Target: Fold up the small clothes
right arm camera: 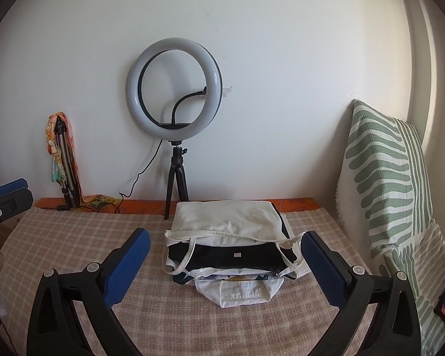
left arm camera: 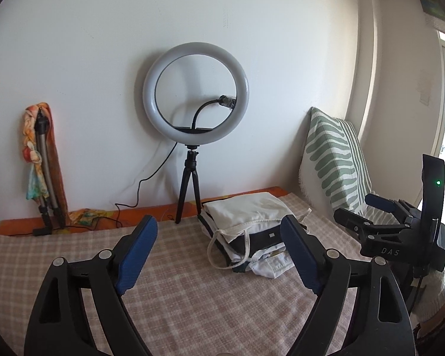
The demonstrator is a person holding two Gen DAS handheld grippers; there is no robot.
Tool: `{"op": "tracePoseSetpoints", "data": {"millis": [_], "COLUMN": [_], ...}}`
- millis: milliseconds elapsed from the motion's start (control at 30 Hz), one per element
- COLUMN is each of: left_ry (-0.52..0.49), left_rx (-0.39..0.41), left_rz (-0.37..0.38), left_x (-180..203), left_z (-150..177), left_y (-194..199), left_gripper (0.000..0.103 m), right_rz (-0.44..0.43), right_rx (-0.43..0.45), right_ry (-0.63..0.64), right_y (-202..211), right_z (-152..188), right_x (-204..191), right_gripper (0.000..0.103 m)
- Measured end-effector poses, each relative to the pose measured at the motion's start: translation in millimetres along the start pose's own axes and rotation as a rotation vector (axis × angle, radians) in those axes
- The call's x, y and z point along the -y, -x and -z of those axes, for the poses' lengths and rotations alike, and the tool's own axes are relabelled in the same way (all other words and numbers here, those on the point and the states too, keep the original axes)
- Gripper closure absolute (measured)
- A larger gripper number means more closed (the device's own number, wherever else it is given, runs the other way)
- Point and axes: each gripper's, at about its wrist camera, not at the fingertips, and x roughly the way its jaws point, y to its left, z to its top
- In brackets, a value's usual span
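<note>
folded clothes stack — untouched | left claw wide, empty | right claw wide, empty

Lower garments in the folded stack mostly covered, left gripper cut off at frame edge

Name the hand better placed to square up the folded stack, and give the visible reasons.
Right, probably. The right tongs are open and frame the folded stack dead ahead. The left tongs are open too, but the stack sits off toward their right finger.
</note>
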Motion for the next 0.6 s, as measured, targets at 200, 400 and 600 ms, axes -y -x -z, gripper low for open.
{"op": "tracePoseSetpoints", "data": {"millis": [200, 400, 600], "left_ry": [-0.043, -0.067, -0.075], "left_rx": [0.033, 0.064, 0.080], "left_rz": [-0.028, -0.040, -0.079], "left_x": [-3, -11, -19], "left_z": [19, 37, 49], "left_y": [37, 62, 76], "left_gripper": [0.014, 0.013, 0.013], "right_rz": [-0.012, 0.003, 0.014], "right_rx": [0.018, 0.028, 0.039], "right_ry": [-0.051, -0.091, -0.092], "right_y": [28, 38, 39], "right_z": [20, 35, 38], "right_x": [-24, -35, -41], "right_gripper": [0.000, 0.000, 0.000]}}
